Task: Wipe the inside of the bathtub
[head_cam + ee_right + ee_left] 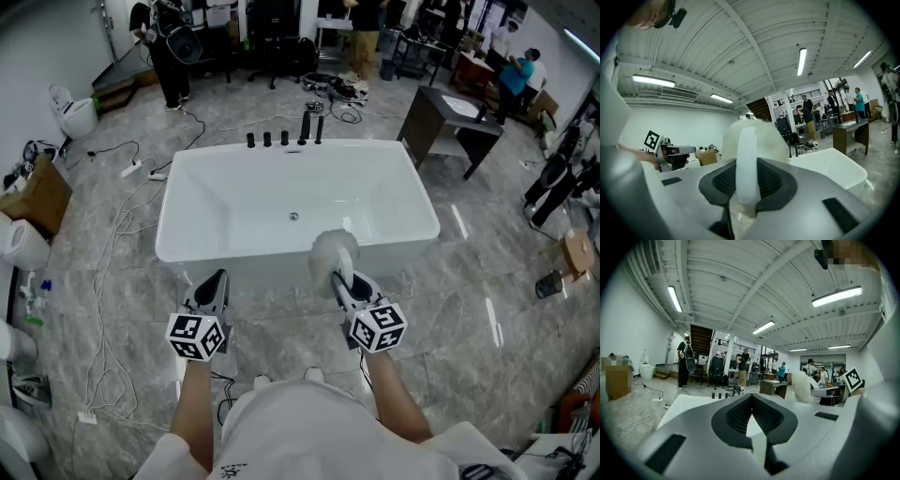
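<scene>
Right gripper (746, 185): jaws closed on the pale handle (746, 154) of a fluffy white duster (766, 136). The handle stands upright between the pads, and the duster's head lies beyond the jaw tips.

In the head view, the right gripper (343, 284) holds the duster (334, 249) over the near rim of the tub (187, 187), right of centre (contact with the rim cannot be judged).

Left gripper (751, 414): jaws together, nothing between them. In the head view, the left gripper (212, 289) sits above the floor (122, 309), just short of the tub's near wall and left of centre.

The tub is white and rectangular. Its drain (293, 217) lies mid-basin, and black taps (284, 139) line the far rim.
</scene>
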Demonstrator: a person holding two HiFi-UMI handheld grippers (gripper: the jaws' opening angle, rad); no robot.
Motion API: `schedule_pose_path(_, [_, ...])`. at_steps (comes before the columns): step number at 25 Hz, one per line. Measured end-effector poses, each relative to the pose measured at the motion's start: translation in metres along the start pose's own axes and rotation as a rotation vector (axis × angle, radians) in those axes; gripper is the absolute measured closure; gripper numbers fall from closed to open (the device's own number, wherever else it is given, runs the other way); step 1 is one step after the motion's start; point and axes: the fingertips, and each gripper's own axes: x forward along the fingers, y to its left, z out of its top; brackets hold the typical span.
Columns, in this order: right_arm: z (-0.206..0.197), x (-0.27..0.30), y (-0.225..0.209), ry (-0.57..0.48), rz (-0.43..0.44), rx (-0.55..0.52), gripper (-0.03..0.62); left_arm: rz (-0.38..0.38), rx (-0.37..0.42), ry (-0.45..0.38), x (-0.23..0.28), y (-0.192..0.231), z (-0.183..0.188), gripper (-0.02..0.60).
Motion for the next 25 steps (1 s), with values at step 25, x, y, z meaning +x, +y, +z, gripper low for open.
schedule_pose_path(25, [0.007, -0.007, -0.039, -0.022, 0.057, 0.039, 0.500, 0.011, 0.033, -0.012, 0.042, -0.041, 0.012, 0.571])
